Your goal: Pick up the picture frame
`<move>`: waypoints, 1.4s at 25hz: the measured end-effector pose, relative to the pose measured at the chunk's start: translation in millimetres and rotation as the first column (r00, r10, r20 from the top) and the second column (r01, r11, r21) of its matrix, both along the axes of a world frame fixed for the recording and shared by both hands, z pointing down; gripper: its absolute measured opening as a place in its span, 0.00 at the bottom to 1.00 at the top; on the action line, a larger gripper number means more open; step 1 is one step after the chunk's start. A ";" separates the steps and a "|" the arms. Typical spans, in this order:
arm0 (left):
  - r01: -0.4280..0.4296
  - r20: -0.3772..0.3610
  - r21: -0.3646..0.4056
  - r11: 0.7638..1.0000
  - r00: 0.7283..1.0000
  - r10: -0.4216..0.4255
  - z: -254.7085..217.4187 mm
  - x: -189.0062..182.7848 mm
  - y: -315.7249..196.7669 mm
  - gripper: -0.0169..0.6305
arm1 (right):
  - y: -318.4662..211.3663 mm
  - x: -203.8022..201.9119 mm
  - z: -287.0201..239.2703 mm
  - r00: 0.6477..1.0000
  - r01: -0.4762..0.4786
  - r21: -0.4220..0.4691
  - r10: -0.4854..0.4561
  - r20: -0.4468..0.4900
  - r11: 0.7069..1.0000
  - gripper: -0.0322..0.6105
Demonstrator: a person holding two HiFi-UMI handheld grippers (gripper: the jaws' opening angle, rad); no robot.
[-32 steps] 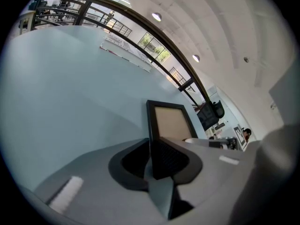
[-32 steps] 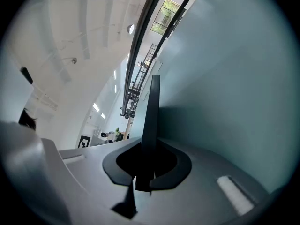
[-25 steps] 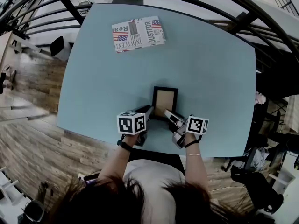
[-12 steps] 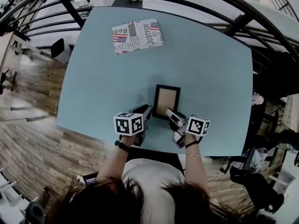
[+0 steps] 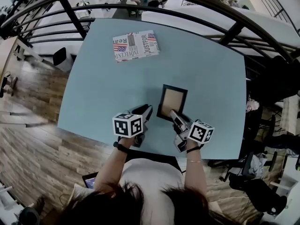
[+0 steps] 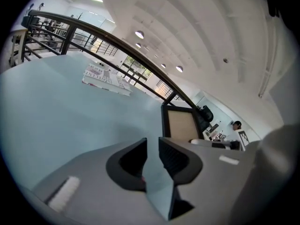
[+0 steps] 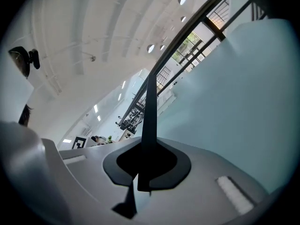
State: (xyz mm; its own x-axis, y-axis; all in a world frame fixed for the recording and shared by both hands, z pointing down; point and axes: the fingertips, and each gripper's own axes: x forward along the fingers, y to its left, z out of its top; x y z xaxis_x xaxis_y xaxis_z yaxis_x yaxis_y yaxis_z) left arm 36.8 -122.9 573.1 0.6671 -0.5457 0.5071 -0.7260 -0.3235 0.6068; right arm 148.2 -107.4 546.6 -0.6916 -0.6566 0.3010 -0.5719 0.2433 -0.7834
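Picture frame (image 5: 172,101) at picture centre, clamped by lower edge in closed right gripper (image 5: 173,115) over blue table (image 5: 103,78); left gripper (image 5: 147,108) just left, jaws apart, holding nothing.

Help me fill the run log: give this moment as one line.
left gripper: open, empty | right gripper: shut on picture frame, near edge | newspaper: far side of table

Bright, even daylight with ceiling lamps (image 6: 139,34) lit; soft shadows, heavy fisheye bending, black vignetted corners.
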 end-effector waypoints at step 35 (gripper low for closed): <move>-0.036 0.131 0.557 0.830 0.990 -0.045 -176.7 -4.8 -9.6 0.12 | 13.3 74.7 -184.3 0.755 0.046 0.625 0.382 -0.533 0.779 0.07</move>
